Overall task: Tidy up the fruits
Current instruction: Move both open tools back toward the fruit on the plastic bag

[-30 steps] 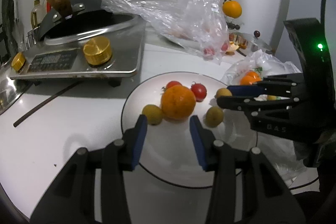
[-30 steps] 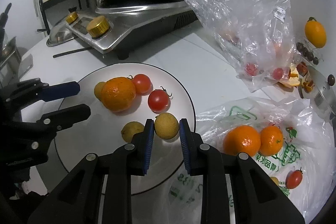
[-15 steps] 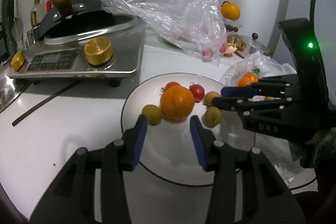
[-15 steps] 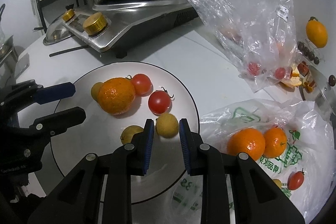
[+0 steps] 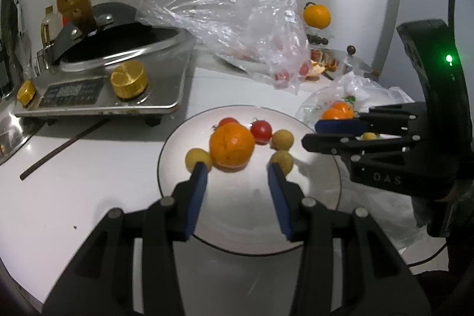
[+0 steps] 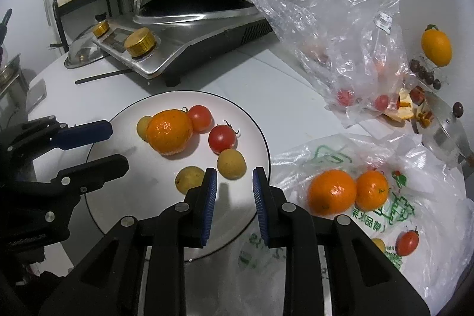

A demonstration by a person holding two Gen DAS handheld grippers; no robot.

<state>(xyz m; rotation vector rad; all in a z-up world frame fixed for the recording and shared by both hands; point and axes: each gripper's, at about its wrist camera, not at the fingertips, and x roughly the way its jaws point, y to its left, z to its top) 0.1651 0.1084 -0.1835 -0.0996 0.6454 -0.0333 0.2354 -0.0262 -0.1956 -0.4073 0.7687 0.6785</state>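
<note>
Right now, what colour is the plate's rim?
A thin dark, near-black line edges the white plate; the right wrist view shows it best.

"DAS" is printed on the right gripper.

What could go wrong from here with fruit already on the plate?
The small yellow fruit sits near the plate rim, just ahead of the right gripper; a nudge could roll it off. The oranges lie on a loose bag, which may snag or slide when grabbed.
</note>
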